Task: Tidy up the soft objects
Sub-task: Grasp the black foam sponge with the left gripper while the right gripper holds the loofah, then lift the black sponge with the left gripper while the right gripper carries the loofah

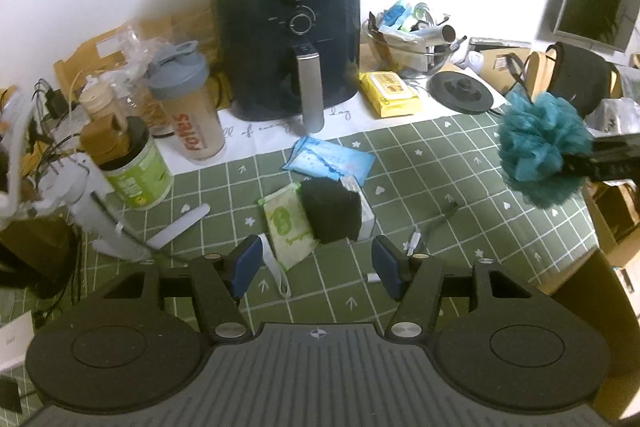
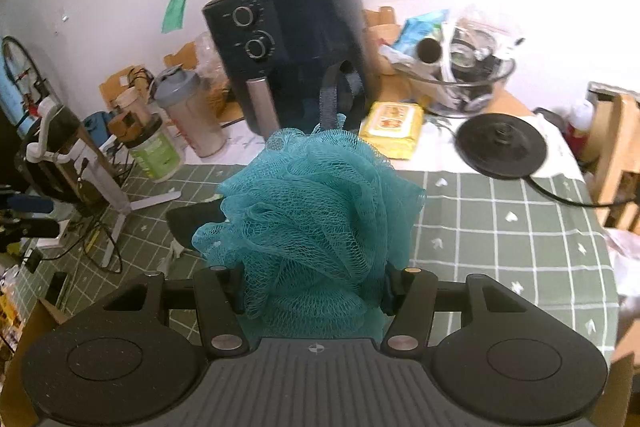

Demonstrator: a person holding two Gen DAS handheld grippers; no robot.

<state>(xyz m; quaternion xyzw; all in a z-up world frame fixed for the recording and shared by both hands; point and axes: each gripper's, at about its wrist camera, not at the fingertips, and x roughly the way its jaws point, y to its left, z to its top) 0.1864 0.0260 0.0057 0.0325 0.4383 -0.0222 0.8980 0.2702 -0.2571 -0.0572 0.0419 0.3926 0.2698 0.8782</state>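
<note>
My right gripper [image 2: 314, 291] is shut on a teal mesh bath pouf [image 2: 316, 223], held up off the green checked tablecloth [image 2: 500, 239]; its dark ribbon loop [image 2: 336, 95] sticks up behind. The left wrist view shows that pouf [image 1: 540, 151] at the right, in the air, with the right gripper's dark fingers [image 1: 600, 159] on it. My left gripper [image 1: 316, 267] is open, blue pads apart, nothing between them. Just ahead of it a black sponge [image 1: 332, 211] lies on the cloth, beside a green-and-white wipes pack [image 1: 286, 227] and a blue tissue pack [image 1: 328, 157].
A dark air fryer [image 1: 288, 39] stands at the back with wrapped items on top. A shaker bottle [image 1: 188, 99], a green tub [image 1: 136, 167], a yellow wipes pack [image 1: 390, 93], a glass bowl of clutter [image 1: 416, 47] and a black kettle base [image 1: 460, 93] surround it. Cables and a white stand [image 1: 92, 211] crowd the left.
</note>
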